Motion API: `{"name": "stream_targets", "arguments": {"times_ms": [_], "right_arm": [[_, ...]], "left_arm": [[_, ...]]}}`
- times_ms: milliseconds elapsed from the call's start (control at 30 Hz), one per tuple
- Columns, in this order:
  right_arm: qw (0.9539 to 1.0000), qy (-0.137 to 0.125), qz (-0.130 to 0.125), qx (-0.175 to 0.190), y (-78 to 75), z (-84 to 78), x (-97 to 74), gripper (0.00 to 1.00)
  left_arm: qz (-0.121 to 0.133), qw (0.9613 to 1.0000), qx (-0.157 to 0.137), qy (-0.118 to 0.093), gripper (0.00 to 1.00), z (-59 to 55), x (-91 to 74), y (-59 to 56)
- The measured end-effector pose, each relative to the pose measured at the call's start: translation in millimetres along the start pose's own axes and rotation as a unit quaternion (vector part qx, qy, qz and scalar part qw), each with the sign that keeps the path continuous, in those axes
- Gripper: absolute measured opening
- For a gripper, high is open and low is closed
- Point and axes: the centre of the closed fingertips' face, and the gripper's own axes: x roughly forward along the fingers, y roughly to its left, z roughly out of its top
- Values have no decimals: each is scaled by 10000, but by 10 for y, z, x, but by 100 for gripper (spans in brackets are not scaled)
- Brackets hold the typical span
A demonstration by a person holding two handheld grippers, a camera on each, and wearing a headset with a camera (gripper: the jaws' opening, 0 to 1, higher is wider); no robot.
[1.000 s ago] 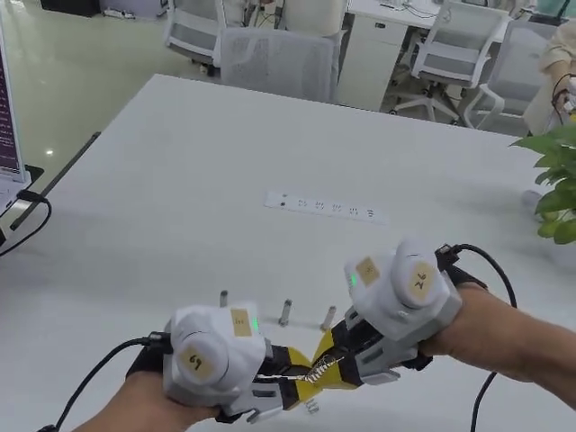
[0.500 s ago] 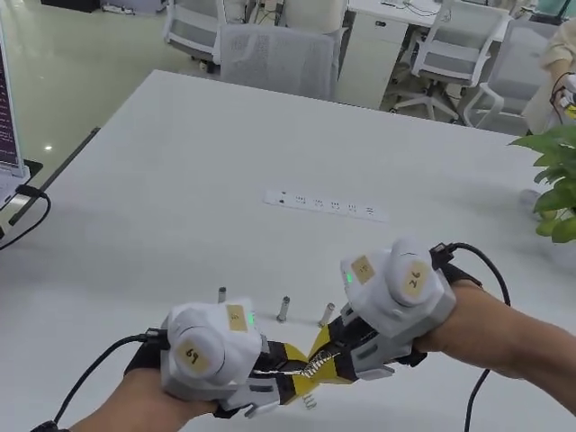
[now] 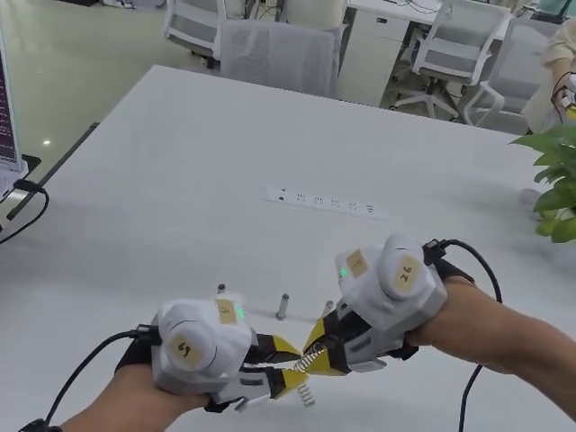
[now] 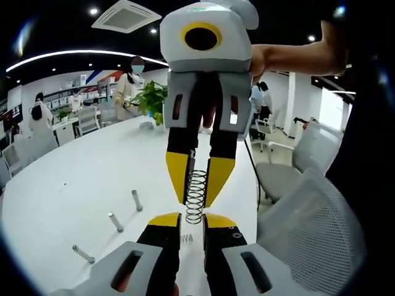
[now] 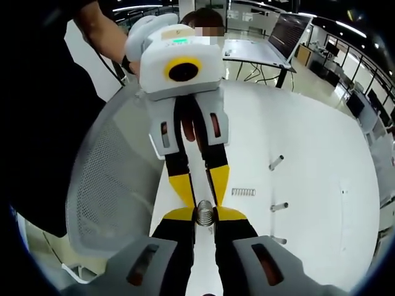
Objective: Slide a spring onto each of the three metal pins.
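Step in hand: transfer of one spring (image 3: 309, 362), clamped at lower centre of head view by left gripper (image 4: 192, 219) and right gripper (image 5: 205, 214) together. Three pins (image 3: 283, 307) just above, bare. Next, as judged: release one grip, align bore over a pin, lower.

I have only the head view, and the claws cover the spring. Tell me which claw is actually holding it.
Observer: The right gripper view shows the spring end-on, pinched between the yellow tips of the right claw.
Operator: Report on the left claw.
Observer: In the left gripper view, the spring's lower end sits between the tips of the left claw. I cannot tell whether they clamp it.
Operator: Check the pins for springs.
Observer: The right gripper view shows all three pins bare. A spare spring lies flat on the table, apart from them.
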Motion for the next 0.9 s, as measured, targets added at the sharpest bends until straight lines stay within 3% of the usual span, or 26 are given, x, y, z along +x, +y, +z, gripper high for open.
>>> {"name": "stream_targets", "arguments": {"times_ms": [433, 533, 900], "right_arm": [[10000, 39, -16, 31, -40, -25, 58, 8], [10000, 62, -19, 39, -45, -38, 71, 8], [9999, 77, -42, 84, -70, -51, 101, 8]], "left_arm": [[359, 9990, -267, -4, 11, -88, -208, 172], [497, 9977, -455, -61, 12, -115, -288, 234], [932, 9935, -655, -52, 16, -217, -562, 435]]}}
